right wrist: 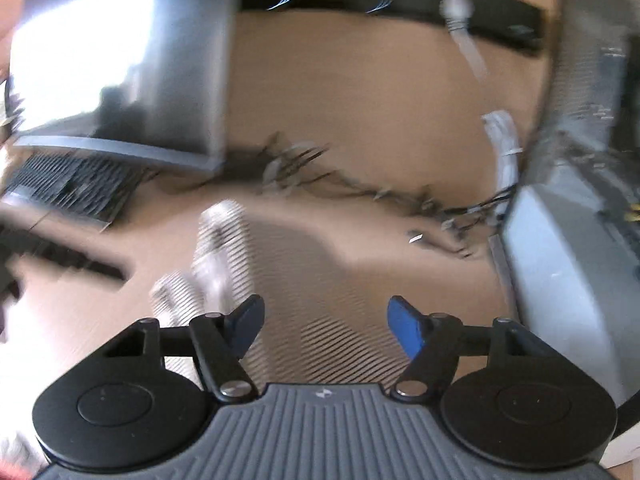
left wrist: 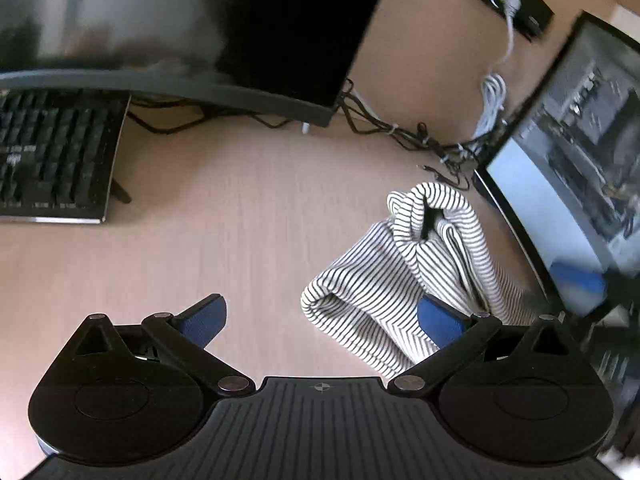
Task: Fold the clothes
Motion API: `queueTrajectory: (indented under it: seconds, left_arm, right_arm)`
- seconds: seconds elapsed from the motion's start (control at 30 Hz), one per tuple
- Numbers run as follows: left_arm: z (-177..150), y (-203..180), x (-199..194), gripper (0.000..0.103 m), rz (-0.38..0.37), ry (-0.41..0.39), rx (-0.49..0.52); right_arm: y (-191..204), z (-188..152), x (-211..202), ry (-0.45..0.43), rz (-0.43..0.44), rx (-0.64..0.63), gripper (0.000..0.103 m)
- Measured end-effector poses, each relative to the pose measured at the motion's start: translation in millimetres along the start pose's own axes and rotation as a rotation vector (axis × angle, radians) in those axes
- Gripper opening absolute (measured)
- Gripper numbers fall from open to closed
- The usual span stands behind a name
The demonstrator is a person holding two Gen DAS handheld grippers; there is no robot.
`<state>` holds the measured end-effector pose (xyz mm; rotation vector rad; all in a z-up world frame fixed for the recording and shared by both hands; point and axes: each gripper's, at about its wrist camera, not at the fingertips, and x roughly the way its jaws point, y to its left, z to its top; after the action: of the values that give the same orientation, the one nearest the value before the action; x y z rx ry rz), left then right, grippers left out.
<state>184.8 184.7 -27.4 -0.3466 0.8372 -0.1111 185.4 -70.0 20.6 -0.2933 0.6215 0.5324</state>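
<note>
While the left wrist view shows the striped garment [left wrist: 404, 280] crisply bunched, the right's blurred; left gripper [left wrist: 320, 320] and right gripper [right wrist: 326, 330] both gape empty.

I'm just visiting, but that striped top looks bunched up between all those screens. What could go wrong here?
1. The striped garment lies crumpled close to the cable tangle; spreading it could snag the wires.
2. The monitor on the right stands right beside the cloth, so a wide sweep might knock it.
3. Both grippers, left and right, are open and hold nothing, and the right view is blurred, so a hurried grab may catch the wrong layer.
</note>
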Motion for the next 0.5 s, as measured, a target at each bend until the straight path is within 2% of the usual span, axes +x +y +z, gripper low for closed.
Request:
queueTrajectory:
  seconds: [0.07,0.17,0.27,0.33,0.4,0.47,0.5]
  left_arm:
    - [-1,-2,5,0.103,0.006,0.011,-0.001]
    - [0,-2,10,0.103,0.015,0.039,-0.006]
    - [1,-2,13,0.103,0.0,0.059,-0.01]
    - [0,-2,14,0.103,-0.043,0.068,-0.02]
    - [-1,-2,22,0.103,-0.122,0.088,-0.072]
    - [-2,3,33,0.103,-0.19,0.121,-0.168]
    - [-2,6,39,0.103,-0.222,0.139,-0.22]
  right_arm:
    - [25,-9,12,0.008,-0.017,-0.088,0.07]
    - [51,-21,40,0.045,-0.087,-0.186,0.07]
    - [45,-22,46,0.048,-0.172,-0.148,0.07]
    - [43,-19,39,0.02,-0.222,-0.185,0.07]
    - [49,-23,45,0.037,-0.206,-0.3,0.07]
    - [59,-32,59,0.026,-0.224,-0.415,0.07]
    - [62,-35,65,0.008,-0.243,-0.456,0.063]
